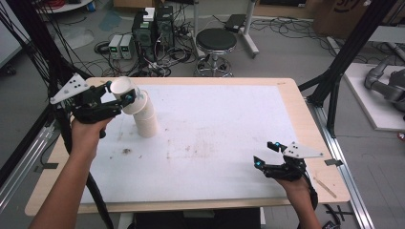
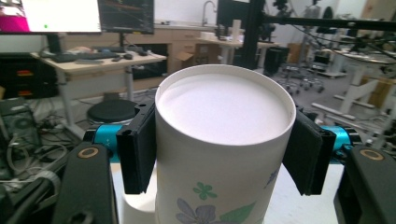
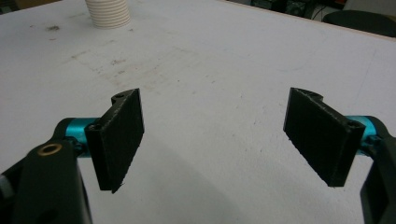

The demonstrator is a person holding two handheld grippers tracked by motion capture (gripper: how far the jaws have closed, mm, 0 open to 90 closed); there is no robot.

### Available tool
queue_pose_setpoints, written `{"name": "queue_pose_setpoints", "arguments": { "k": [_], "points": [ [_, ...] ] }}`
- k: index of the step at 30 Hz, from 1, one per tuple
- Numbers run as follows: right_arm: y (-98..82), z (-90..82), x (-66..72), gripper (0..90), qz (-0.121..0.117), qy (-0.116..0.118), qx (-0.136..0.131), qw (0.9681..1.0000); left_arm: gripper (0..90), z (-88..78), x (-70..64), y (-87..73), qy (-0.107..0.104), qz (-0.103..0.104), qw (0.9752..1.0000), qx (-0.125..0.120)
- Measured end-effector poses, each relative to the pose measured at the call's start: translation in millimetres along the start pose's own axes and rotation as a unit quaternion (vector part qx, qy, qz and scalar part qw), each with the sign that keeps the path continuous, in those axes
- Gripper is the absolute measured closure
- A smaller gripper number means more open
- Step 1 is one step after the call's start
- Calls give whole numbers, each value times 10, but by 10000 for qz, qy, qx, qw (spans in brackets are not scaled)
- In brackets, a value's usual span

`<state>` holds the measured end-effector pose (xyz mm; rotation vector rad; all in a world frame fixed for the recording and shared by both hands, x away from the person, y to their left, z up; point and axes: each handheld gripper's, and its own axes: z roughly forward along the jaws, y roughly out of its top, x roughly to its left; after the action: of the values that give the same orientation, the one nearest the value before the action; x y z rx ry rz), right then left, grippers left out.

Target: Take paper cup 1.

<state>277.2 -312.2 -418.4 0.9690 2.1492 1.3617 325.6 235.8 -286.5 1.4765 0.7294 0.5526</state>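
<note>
Each gripper, left gripper (image 1: 116,98) and right gripper (image 1: 266,153), has a black body, flat black textured jaw pads on teal anodised mounts, brass-ringed pivot holes, and a grey three-cornered drilled top plate. Forearms are bare.

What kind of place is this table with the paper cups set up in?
Most likely a robotics or engineering lab, not a home. Black computer towers and tangled cables sit on the grey floor behind the white-topped table, a round black stool stands nearby, and lit monitors sit on a workbench.

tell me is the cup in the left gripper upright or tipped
Tipped: the top cup, clamped by the left gripper, leans left off the upright stack of cups.
</note>
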Motion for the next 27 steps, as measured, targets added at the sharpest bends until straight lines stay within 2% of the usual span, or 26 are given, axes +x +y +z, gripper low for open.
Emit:
{"name": "queue_pose_setpoints", "arguments": {
  "k": [4,14,18,27],
  "points": [
    [0,4,5,207,-6,16,5,10000,346,-36,-74,-129,-231,-84,9997,-4],
    [16,51,16,207,-46,74,31,10000,344,-33,-191,-333,-657,-77,9977,161],
    [28,74,27,207,-19,123,56,9999,342,-5,-225,-401,-694,-109,9971,297],
    [35,112,41,207,-23,213,89,9997,340,64,-292,-512,-843,-70,9958,340]
  ]
}}
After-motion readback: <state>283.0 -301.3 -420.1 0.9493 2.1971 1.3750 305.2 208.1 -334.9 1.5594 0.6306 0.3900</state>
